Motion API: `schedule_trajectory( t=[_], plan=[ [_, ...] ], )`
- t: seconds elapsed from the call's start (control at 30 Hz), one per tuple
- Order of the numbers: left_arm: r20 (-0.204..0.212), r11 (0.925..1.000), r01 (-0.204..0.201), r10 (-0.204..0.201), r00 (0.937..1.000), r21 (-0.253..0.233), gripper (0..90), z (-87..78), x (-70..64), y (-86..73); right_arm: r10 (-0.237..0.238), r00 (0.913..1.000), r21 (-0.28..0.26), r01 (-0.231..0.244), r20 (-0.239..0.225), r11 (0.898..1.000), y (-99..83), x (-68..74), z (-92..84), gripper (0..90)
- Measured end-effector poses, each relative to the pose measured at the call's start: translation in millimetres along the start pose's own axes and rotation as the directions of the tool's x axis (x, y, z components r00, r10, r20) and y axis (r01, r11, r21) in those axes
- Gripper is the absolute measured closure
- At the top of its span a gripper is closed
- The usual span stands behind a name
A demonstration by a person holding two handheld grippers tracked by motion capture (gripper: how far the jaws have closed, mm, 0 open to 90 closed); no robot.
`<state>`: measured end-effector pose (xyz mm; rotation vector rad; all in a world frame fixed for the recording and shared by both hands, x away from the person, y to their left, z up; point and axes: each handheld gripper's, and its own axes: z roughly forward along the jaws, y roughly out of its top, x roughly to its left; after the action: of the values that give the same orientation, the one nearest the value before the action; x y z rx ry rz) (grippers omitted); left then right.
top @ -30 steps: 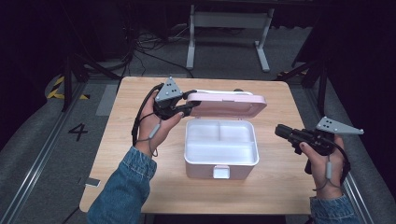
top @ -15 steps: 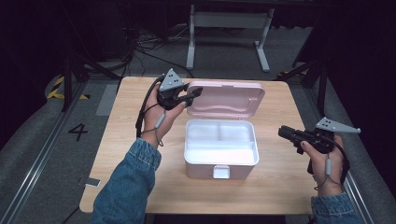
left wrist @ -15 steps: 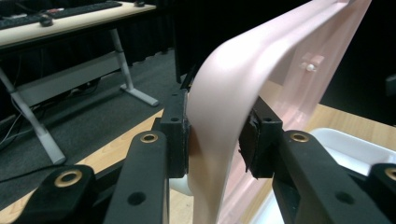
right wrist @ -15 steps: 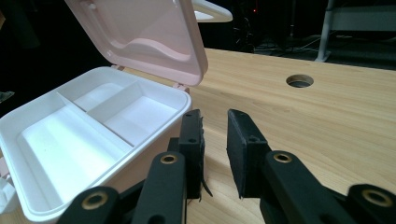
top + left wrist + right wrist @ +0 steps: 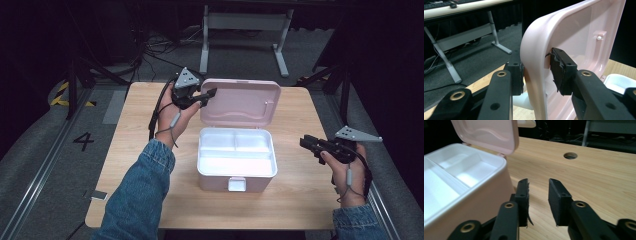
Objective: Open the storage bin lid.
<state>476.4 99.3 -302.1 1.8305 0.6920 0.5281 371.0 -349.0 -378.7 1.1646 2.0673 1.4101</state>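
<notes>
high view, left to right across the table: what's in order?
left gripper at the lid's left edge → pink box with its lid raised → right gripper, jaws clear of the box.

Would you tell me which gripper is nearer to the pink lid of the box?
Left. The left gripper has its jaws around the left edge of the raised pink lid. The right gripper hangs off the box's right side, apart from it, jaws empty.

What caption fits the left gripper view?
Left tool straddling the raised pink lid's edge, white tray beyond.
</notes>
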Motion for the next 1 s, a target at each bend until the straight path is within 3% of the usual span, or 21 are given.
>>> schedule_trajectory(
  t=[0.13, 0.47, 0.7, 0.8, 1.0],
  plan=[
    [0.001, 0.9997, 0.020, -0.020, 0.9998, 0.014, 64.0, 4.3, 3.8, 0.6, -0.028, 0.9991, 0.032, 0.027, 0.030, 0.999, -5.5, -4.9, 5.3, 63.3],
    [-0.002, 0.9979, 0.058, -0.058, 0.9983, 0.031, 62.2, 14.5, 12.9, -0.9, -0.021, 0.9981, 0.089, 0.016, 0.057, 0.996, -25.2, -24.2, 17.5, 57.1],
    [-0.012, 0.9947, 0.077, -0.077, 0.9970, 0.068, 60.4, 25.3, 21.8, -1.1, -0.023, 0.9977, 0.103, 0.017, 0.064, 0.995, -28.3, -27.5, 17.6, 55.8],
    [-0.036, 0.9917, 0.080, -0.077, 0.9964, 0.101, 58.0, 33.7, 25.9, -1.9, -0.028, 0.9975, 0.098, 0.022, 0.065, 0.995, -27.8, -27.1, 16.6, 55.7],
    [-0.047, 0.9887, 0.093, -0.088, 0.9950, 0.117, 55.9, 41.9, 30.3, -5.5, -0.018, 0.9980, 0.089, 0.013, 0.060, 0.996, -27.0, -28.4, 13.7, 54.4]
  ],
)
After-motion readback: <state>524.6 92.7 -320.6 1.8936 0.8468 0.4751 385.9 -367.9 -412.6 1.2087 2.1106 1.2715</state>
